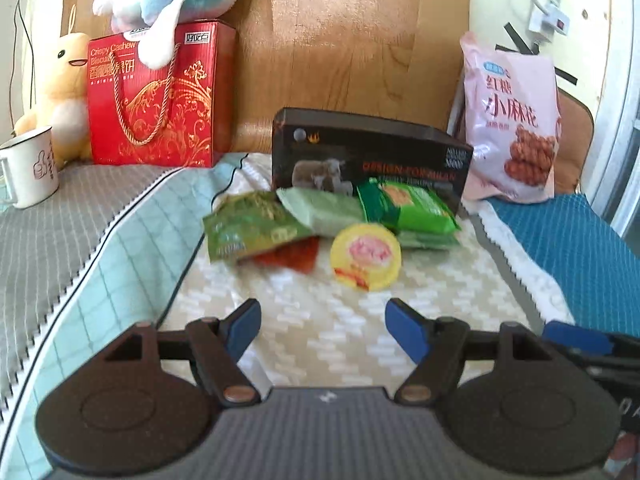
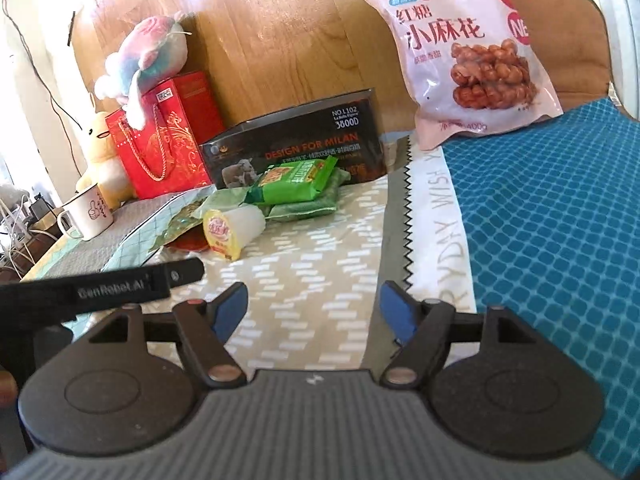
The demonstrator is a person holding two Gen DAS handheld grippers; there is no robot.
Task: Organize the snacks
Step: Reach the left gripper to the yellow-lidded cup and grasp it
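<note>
Blue-padded left gripper (image 1: 323, 322), right gripper (image 2: 313, 307): agape, empty | "WISH" lettering (image 2: 434, 196): right view only

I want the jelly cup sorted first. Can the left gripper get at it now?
Probably yes: the left gripper is open and empty, and the jelly cup lies just ahead with only bare cloth between.

Black box (image 2: 296, 148): "DESIGN FOR MILAN", "NO.L102", "3800D". Red gift bag (image 1: 156, 100), far left: "Crispy Cashew"; pink snack bag (image 2: 460, 44), far right: "红糖小麻花". Left gripper (image 2: 108, 286) arm: "GenRobot.AI"; white cloth strip (image 2: 436, 216): "…RYDAY WISH Y…".
</note>
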